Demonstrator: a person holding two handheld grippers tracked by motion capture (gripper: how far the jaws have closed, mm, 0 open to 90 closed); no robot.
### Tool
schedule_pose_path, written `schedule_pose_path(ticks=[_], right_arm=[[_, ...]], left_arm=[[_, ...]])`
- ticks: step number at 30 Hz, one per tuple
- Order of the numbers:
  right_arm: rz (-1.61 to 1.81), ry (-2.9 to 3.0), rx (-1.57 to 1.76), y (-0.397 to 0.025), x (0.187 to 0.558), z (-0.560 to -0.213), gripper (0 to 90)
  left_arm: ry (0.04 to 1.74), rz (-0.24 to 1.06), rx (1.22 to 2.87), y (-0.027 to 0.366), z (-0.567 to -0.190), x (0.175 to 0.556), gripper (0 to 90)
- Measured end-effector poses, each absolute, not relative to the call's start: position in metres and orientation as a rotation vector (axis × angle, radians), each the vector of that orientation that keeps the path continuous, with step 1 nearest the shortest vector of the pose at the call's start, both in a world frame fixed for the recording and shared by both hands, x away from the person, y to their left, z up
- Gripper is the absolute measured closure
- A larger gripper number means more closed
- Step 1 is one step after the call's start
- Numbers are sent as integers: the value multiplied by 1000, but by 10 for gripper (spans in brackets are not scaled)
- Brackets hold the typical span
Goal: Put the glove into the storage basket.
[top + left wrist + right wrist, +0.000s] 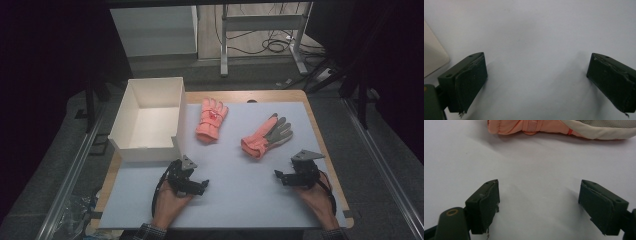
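2 pink gloves lie on the pale sheet covering the table (327, 150). The right glove (266, 136) is nearest the right gripper (280, 176); its long axis runs diagonally, with the pink cuff toward the near left and the grey fingers pointing to the far right, grey palm side up. In the right gripper view this glove (554, 126) stretches across the top edge, cuff at the left and grey palm at the right, well ahead of the jaws. The left glove (211, 120) lies closer to the box, cuff toward the person and fingers pointing away, its axis leaning slightly right.

The white box (131, 102) stands open at the table's far left, just beside the left glove, with nothing visible inside it; its corner shows at the left edge of the left gripper view (431, 57).

The right gripper rests low over the sheet, jaws spread wide with bare sheet between them. The left gripper (202, 186) sits near the box's front corner, also spread wide and holding nothing (536, 80).
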State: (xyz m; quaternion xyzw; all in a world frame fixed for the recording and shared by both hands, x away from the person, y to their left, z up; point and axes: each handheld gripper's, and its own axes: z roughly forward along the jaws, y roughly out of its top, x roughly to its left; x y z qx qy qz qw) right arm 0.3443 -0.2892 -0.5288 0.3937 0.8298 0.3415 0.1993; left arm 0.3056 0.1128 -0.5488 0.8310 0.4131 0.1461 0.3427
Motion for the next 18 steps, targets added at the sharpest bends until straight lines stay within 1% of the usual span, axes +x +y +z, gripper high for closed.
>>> schedule_pose_path(ticks=[4,14,18], right_arm=[[966,2320,1106,-289,344,-528,207],[1013,2304,1139,-291,346,-519,213],[1025,2298,1124,-290,347,-515,243]], left_arm=[[1074,380,2160,113,-549,306,30],[1073,381,2161,113,-549,306,30],[1074,380,2160,113,-549,305,30]])
